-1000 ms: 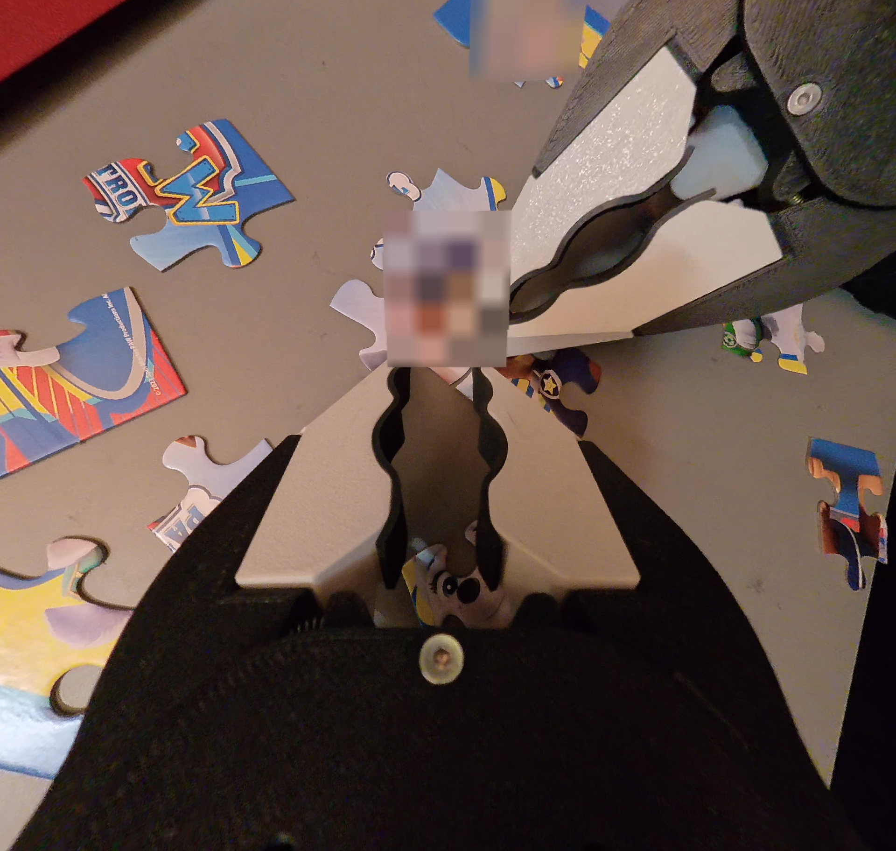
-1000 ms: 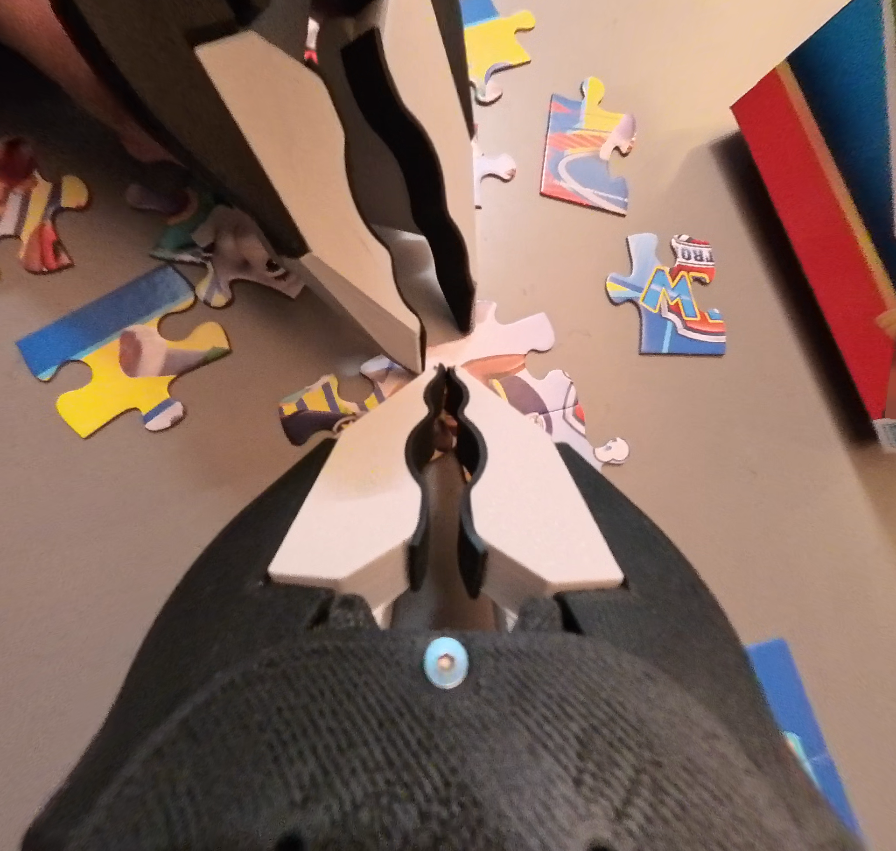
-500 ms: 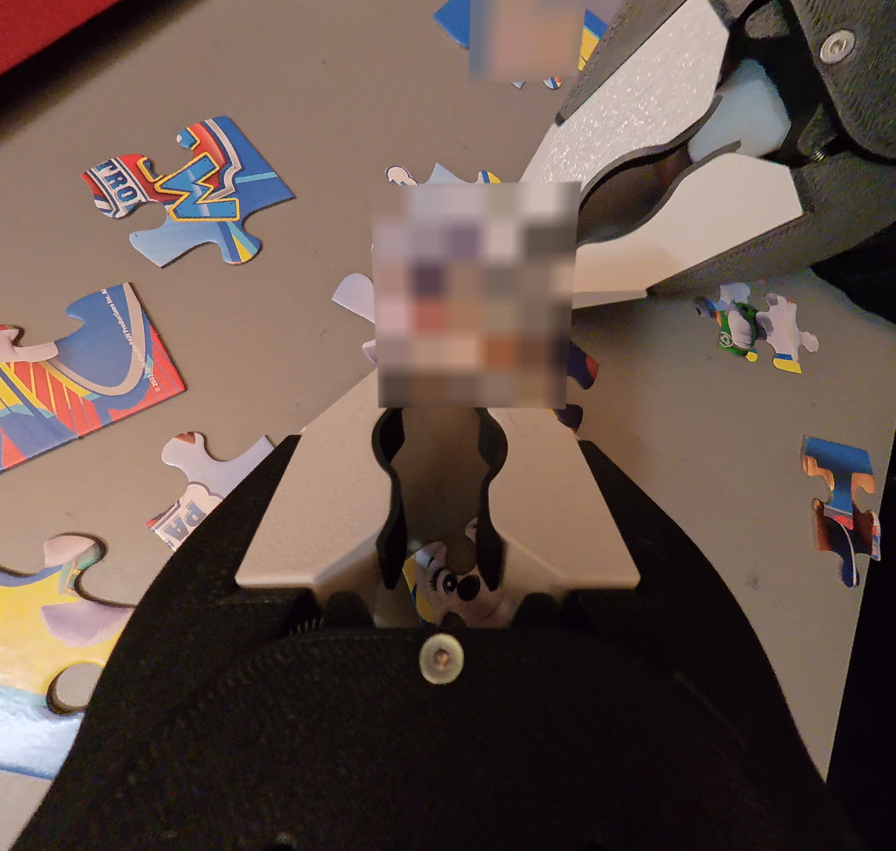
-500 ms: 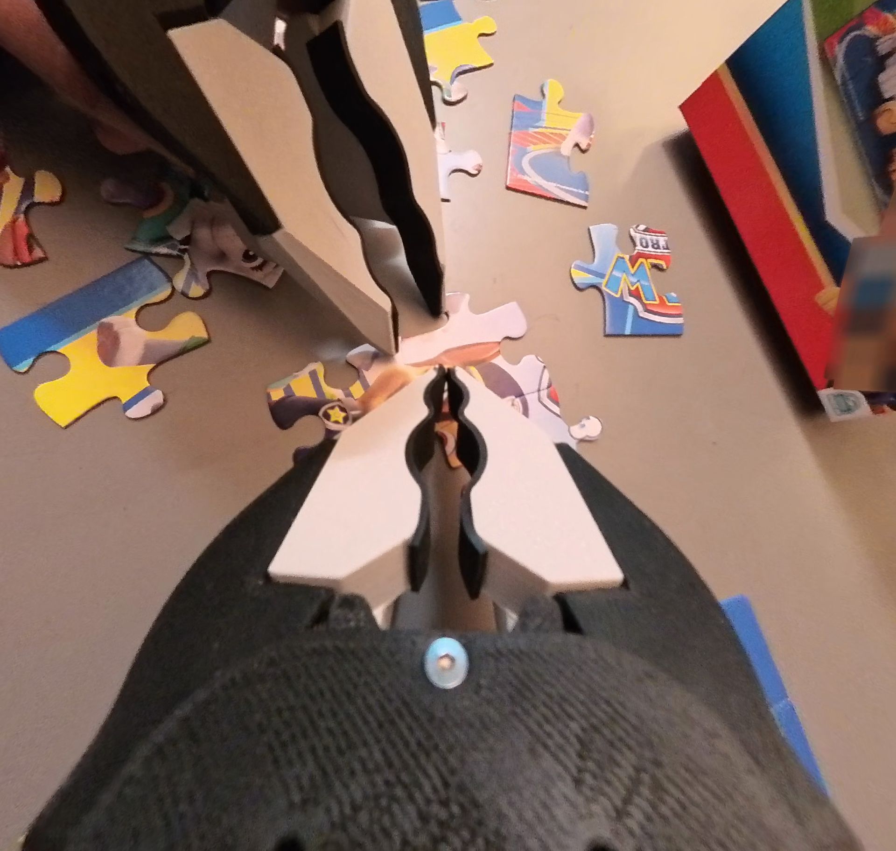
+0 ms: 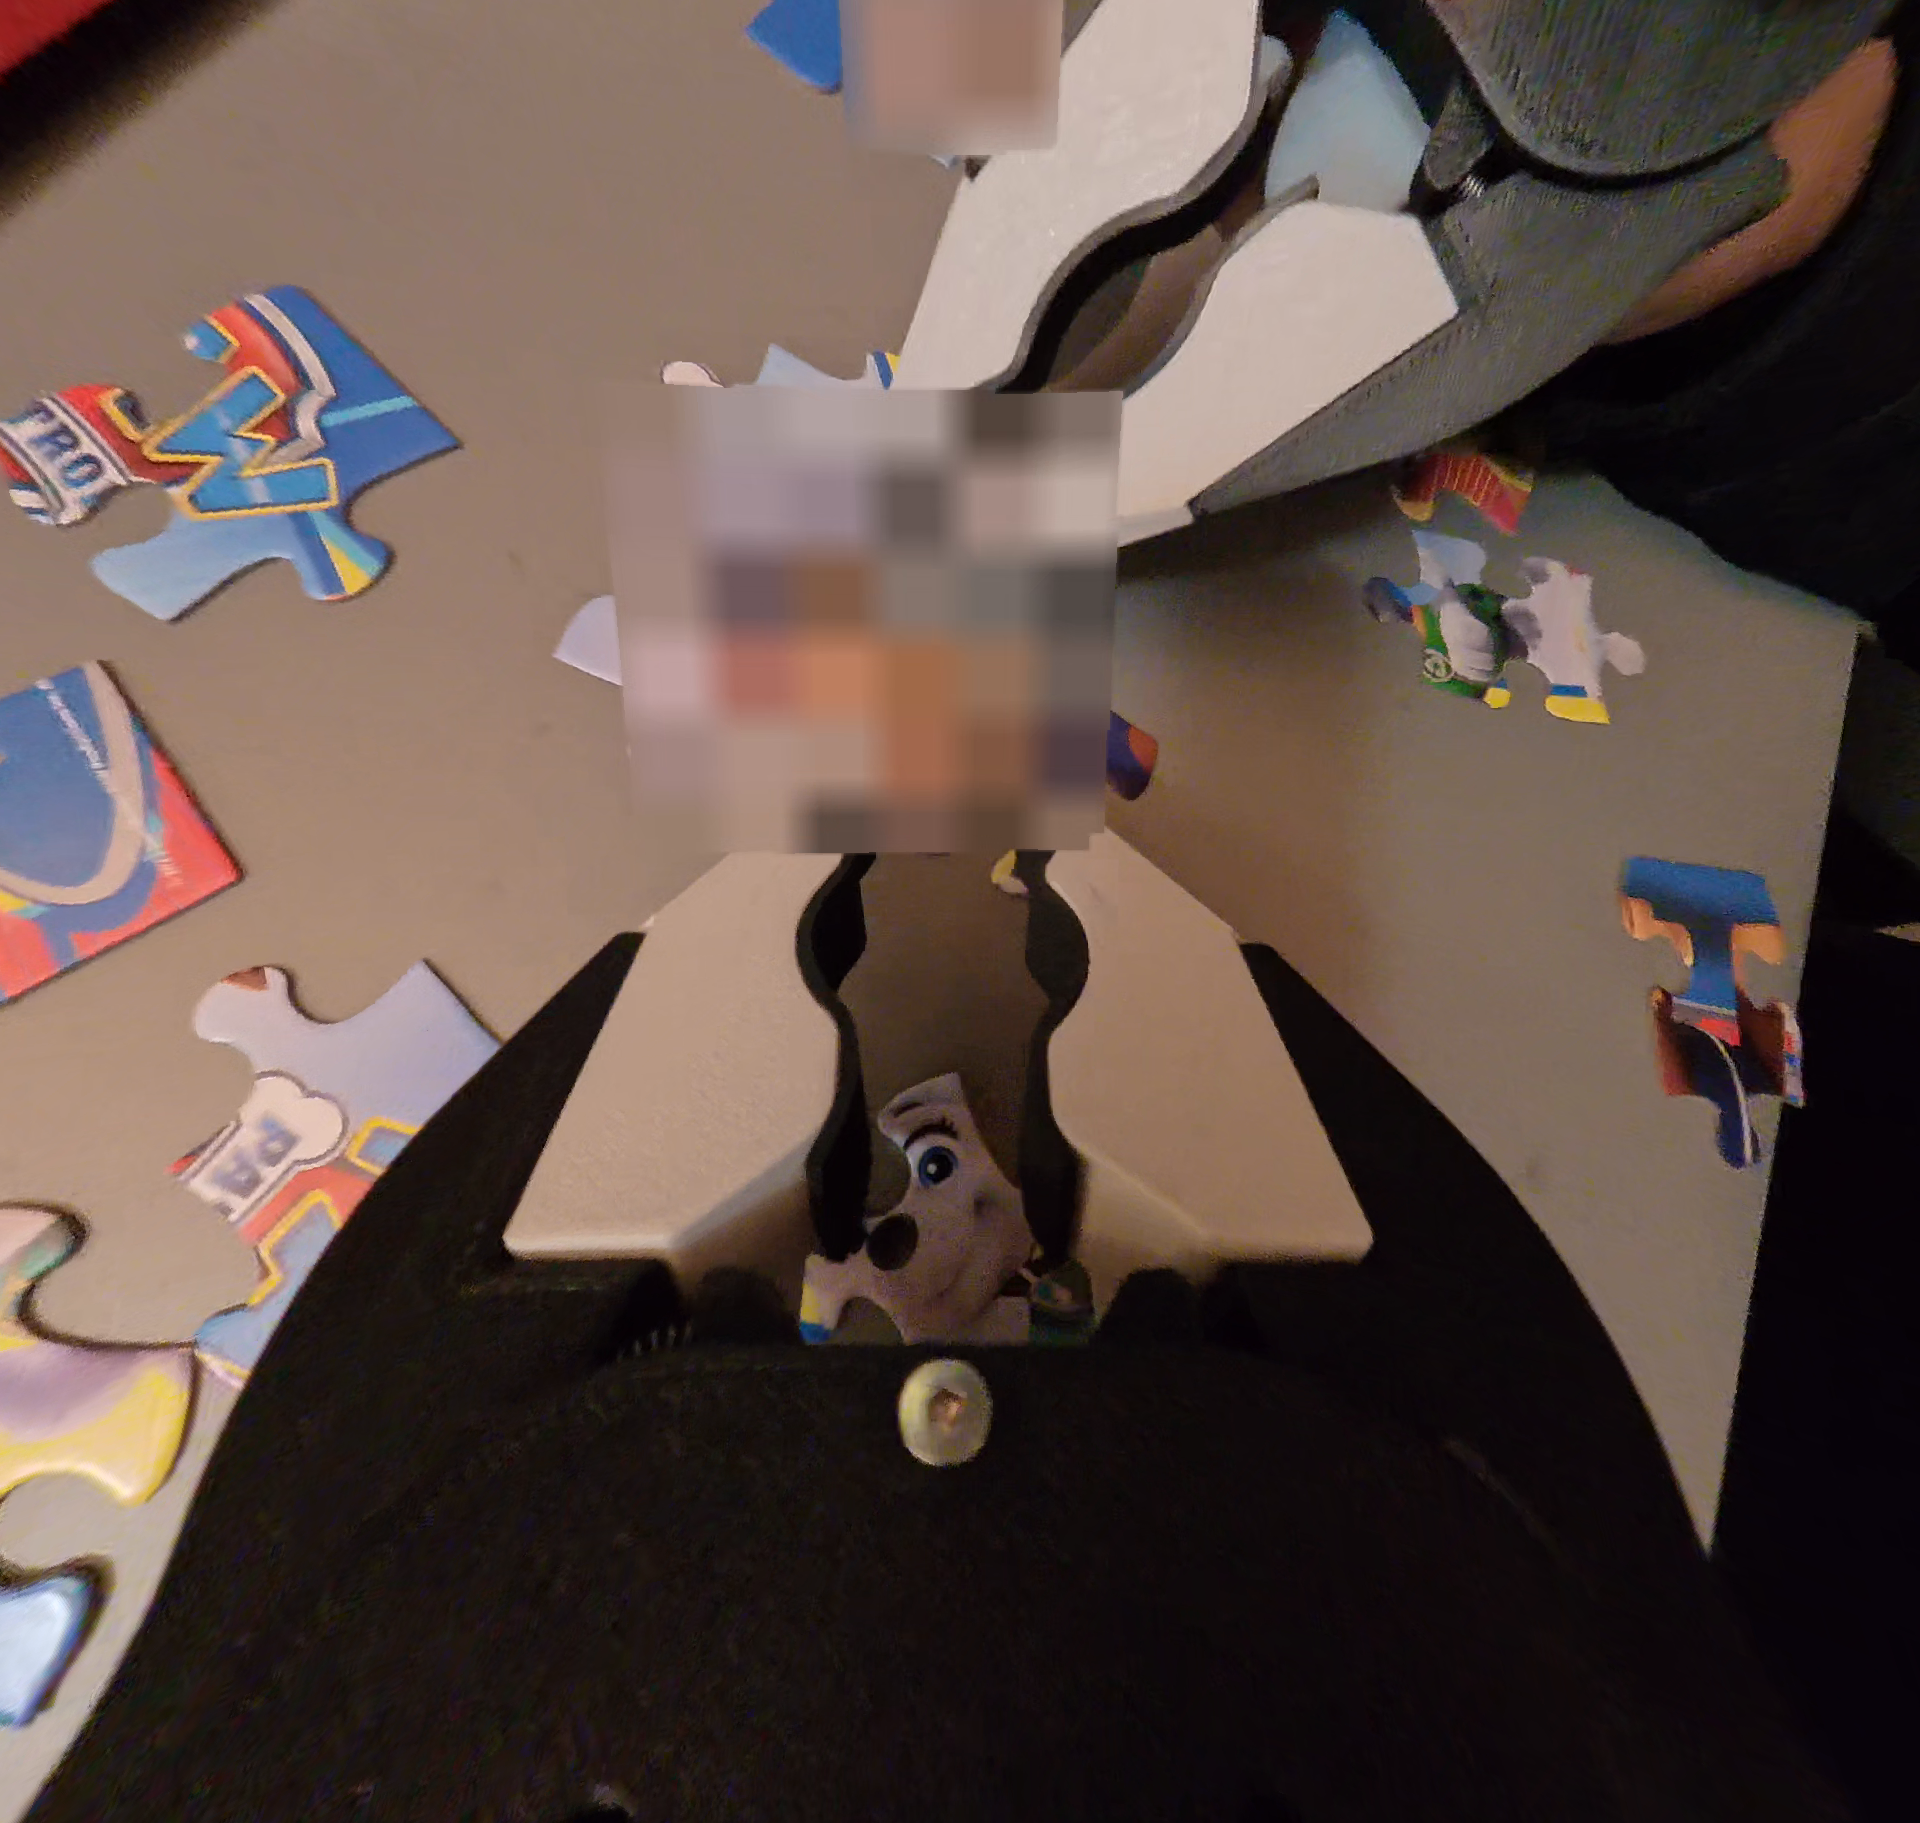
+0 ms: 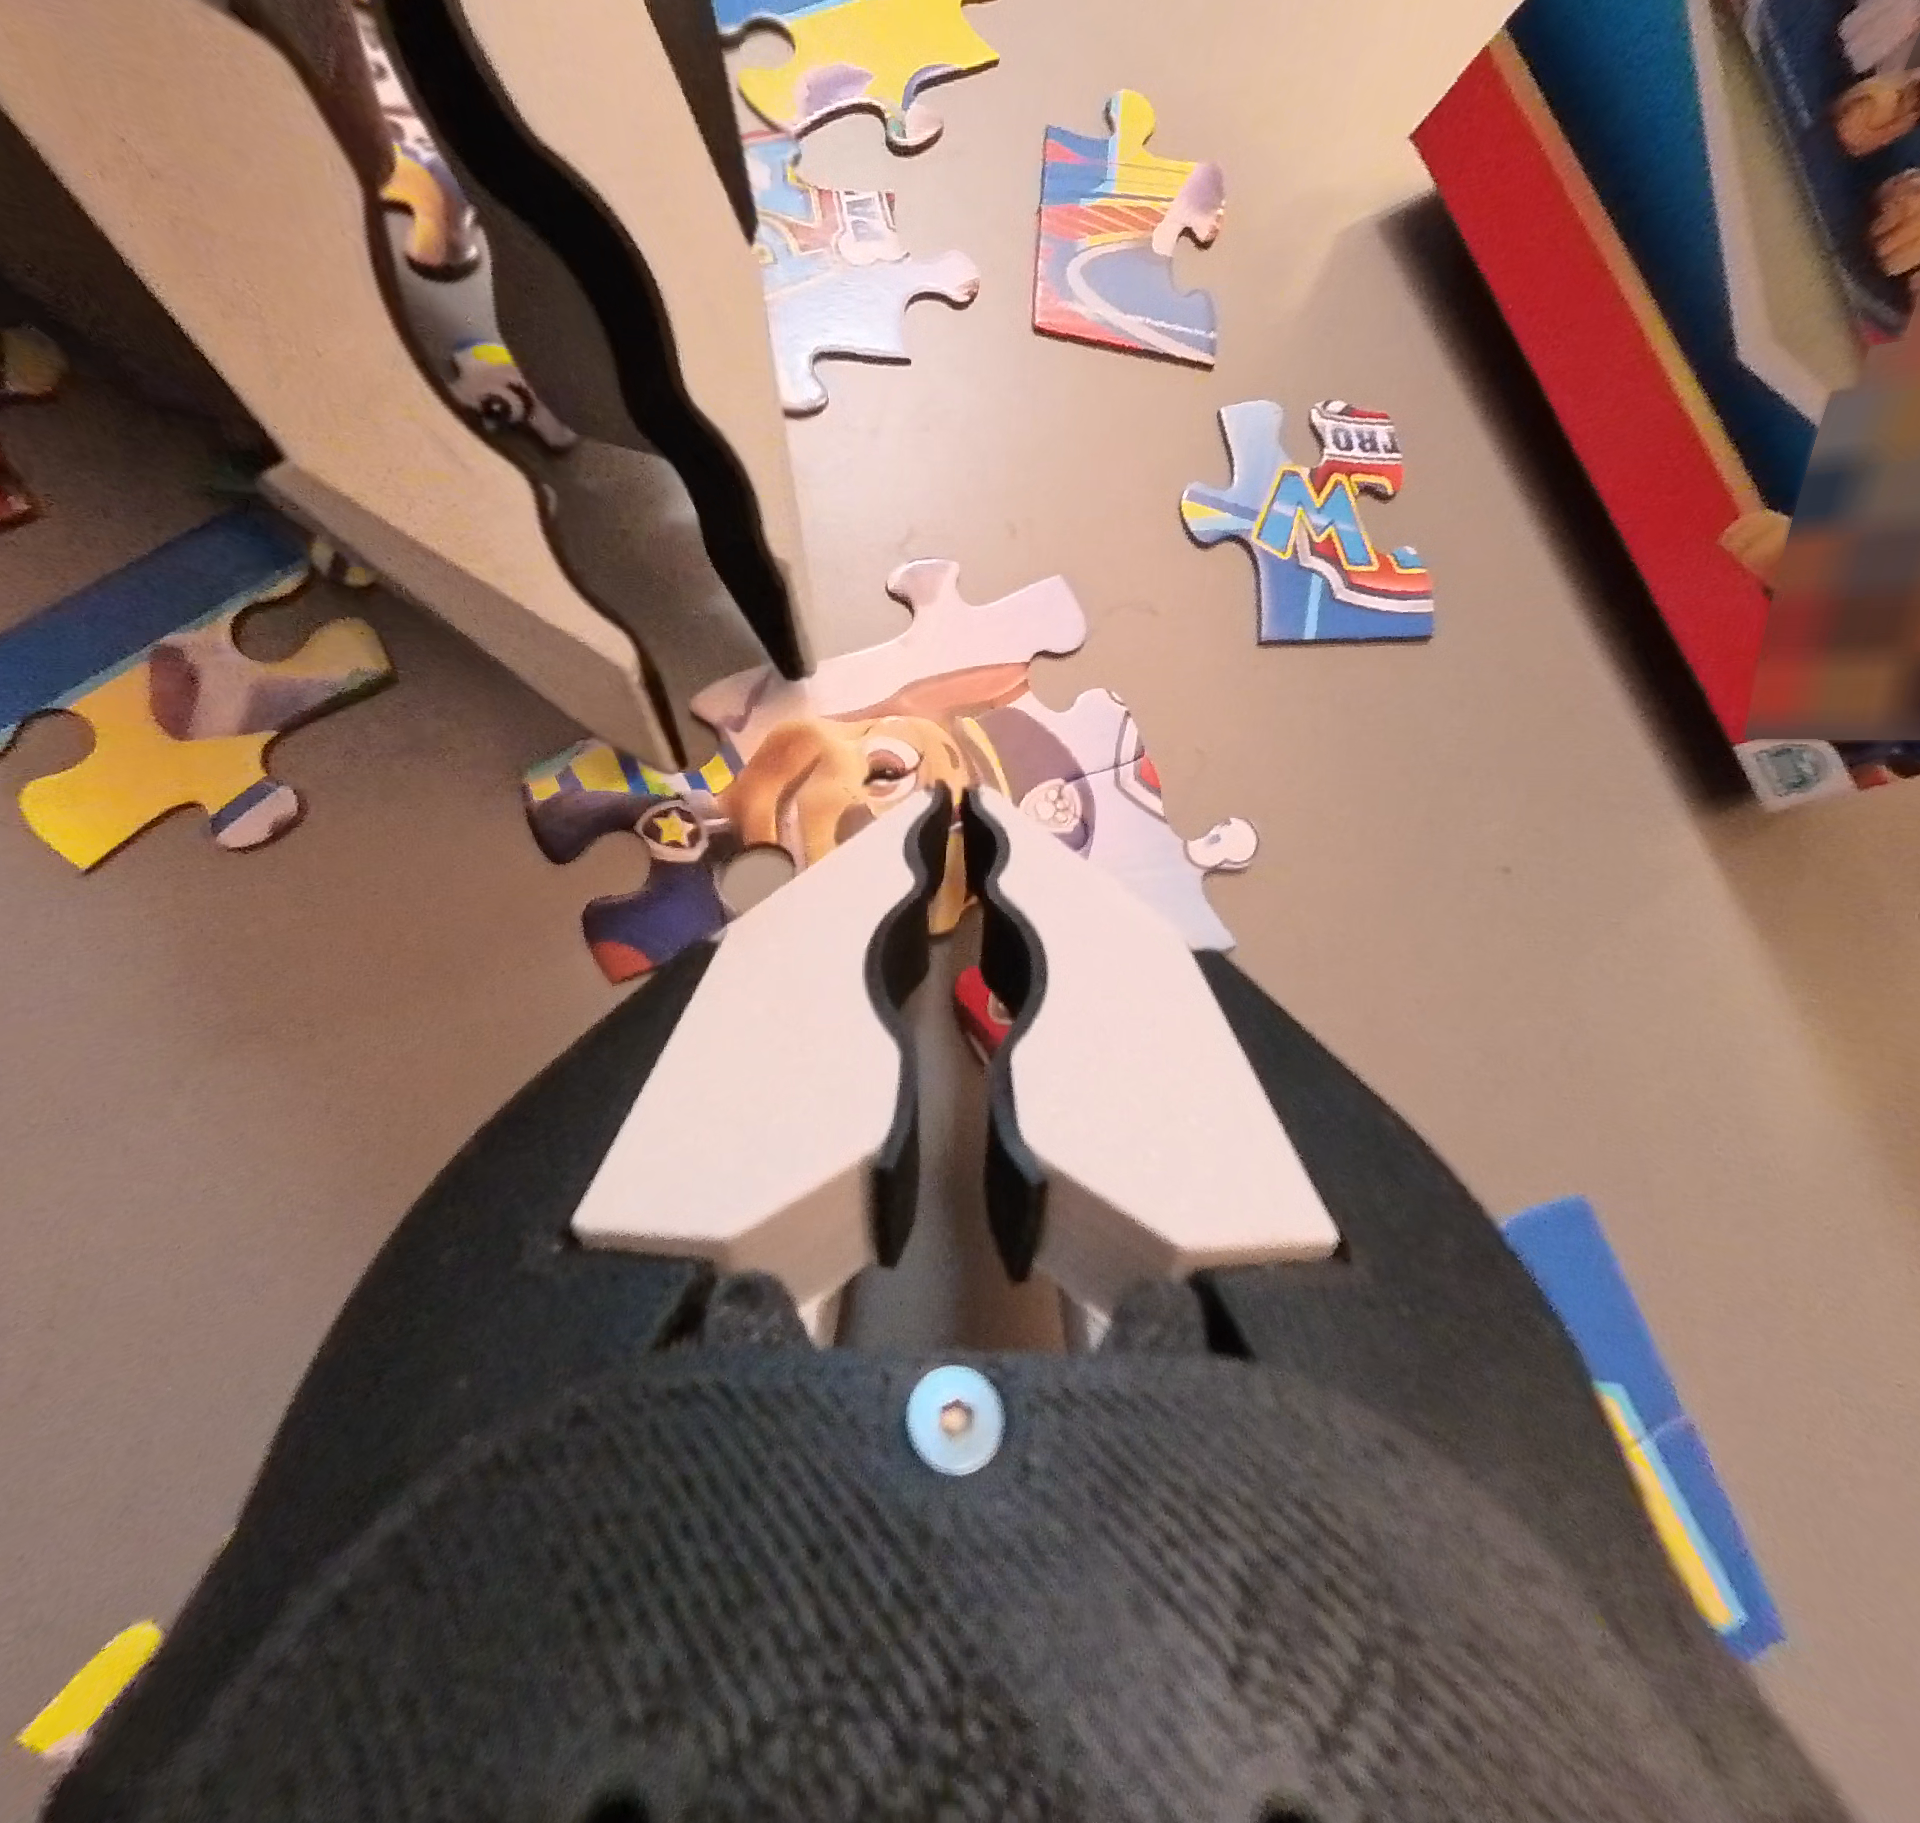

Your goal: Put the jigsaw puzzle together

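Desk (image 6: 1351, 890), grey-beige and flat, strewn with loose cardboard puzzle pieces. Left claw (image 6: 727, 713) stands part open with nothing between its pads, both tips down at the far edge of joined cardboard puzzle pieces showing a tan dog face (image 6: 831, 765). Right claw (image 6: 951, 807), tips all but together, sits over their near side; red-edged box (image 6: 1579, 371) at far right.

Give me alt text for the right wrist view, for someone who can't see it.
The right gripper, its fingers nearly together, hovers over a puzzle piece showing a cartoon dog on a beige table. The left gripper, fingers apart, touches down at that piece's far edge; loose pieces and a red-edged box lie around.
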The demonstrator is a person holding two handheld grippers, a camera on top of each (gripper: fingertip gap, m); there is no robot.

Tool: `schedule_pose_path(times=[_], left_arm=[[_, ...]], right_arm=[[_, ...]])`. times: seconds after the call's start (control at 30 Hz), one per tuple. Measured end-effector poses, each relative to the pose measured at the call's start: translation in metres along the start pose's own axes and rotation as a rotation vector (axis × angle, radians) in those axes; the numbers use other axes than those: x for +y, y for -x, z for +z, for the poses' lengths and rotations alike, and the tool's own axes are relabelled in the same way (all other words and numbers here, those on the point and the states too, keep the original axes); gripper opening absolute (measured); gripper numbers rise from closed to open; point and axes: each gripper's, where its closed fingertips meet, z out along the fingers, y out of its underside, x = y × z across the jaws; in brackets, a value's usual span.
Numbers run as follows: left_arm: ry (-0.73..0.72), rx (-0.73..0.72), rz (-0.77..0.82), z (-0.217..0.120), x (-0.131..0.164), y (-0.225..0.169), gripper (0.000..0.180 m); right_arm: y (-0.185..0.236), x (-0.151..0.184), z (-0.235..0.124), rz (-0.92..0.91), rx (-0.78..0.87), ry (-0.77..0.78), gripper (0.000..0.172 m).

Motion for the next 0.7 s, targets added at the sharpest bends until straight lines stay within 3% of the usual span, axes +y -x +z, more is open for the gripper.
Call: schedule_pose_path(times=[0.13, 0.7], left_arm=[[0.011, -0.027, 0.011, 0.0003, 0.0018, 0.002, 0.033], [0.022, -0.007, -0.005, 0.0002, 0.0039, -0.0033, 0.033]], right_arm=[[0.0002, 0.0043, -0.001, 0.02, -0.019, 0.005, 0.001], [0.0061, 0.0008, -0.0003, 0.02, -0.046, -0.019, 0.0]])
